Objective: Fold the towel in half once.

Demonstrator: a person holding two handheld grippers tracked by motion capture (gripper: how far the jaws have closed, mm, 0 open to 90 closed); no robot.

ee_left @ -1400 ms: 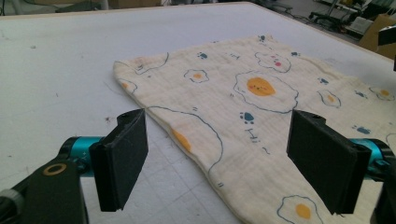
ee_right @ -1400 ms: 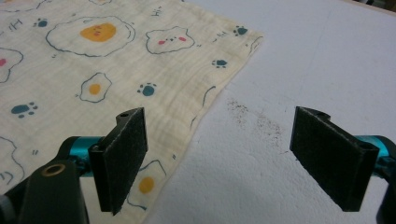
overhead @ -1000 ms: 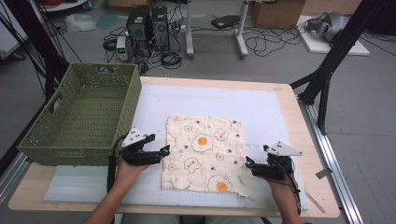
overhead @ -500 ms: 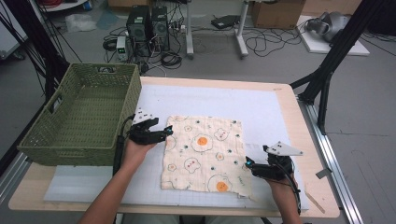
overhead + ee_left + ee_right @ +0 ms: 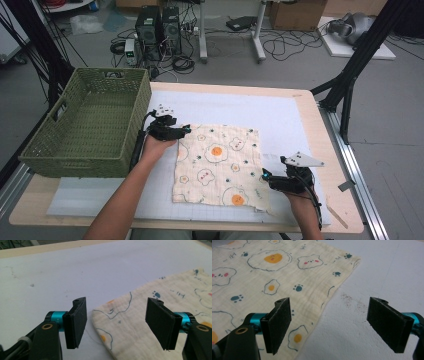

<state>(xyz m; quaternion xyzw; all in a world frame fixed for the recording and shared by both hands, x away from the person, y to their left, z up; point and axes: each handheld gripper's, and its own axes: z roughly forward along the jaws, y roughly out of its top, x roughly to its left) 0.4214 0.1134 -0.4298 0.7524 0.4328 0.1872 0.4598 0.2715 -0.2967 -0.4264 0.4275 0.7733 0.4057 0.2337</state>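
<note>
Now bring your left gripper [image 5: 117,325], jaws spread but lately narrowing, down over the far left corner of the cloth [image 5: 220,165] lying flat on the table's white mat [image 5: 280,117]. Your right gripper [image 5: 329,325] hovers spread at the near right edge. Pinch deep: the crinkled, egg-printed muslin is thin and limp.

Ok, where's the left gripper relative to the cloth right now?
In the high view the left gripper sits at the far left corner of the egg-print cloth, beside the green basket; its open jaws straddle that corner without pinching it.
</note>
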